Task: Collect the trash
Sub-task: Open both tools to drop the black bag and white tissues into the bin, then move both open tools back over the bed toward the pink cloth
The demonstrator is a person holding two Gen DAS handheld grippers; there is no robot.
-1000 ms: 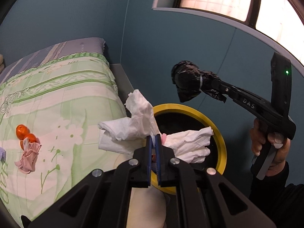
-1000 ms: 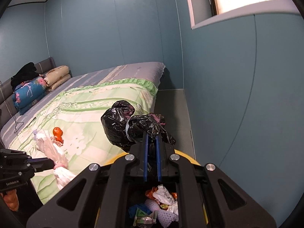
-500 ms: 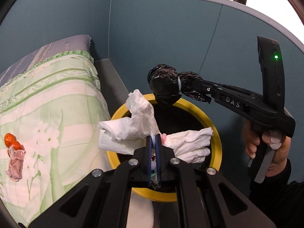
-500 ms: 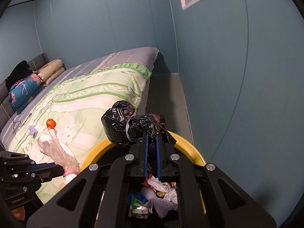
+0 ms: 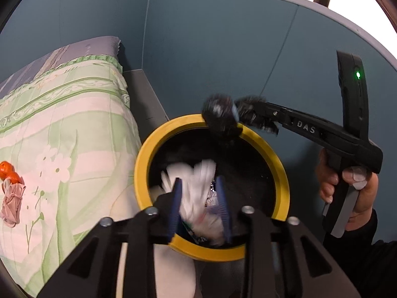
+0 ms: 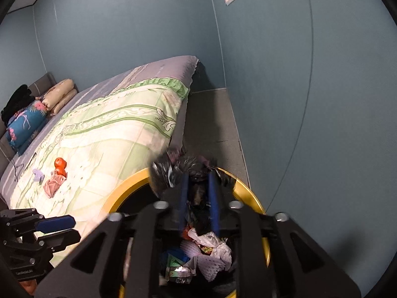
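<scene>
A yellow-rimmed black trash bin (image 5: 275,156) stands on the floor between the bed and the wall. My left gripper (image 5: 199,203) is open above it, and the white tissue wad (image 5: 198,188) is blurred between its fingers, falling into the bin. My right gripper (image 6: 198,196) has its jaws parted with the black trash bag (image 6: 173,171) blurred at its tips over the bin's far rim (image 6: 129,186). The bag also shows in the left wrist view (image 5: 220,116). Wrappers and tissues (image 6: 206,250) lie inside the bin.
The bed with a green floral quilt (image 5: 62,129) is on the left. An orange object (image 6: 60,165), a pink cloth (image 6: 52,183) and a small purple item (image 6: 38,173) lie on it. The blue wall (image 6: 297,99) is close on the right. Pillows (image 6: 27,121) sit at the headboard.
Both grippers have opened over the bin. The tissue has left my left gripper and is dropping in. The black bag has sunk lower at the right gripper's tips.
</scene>
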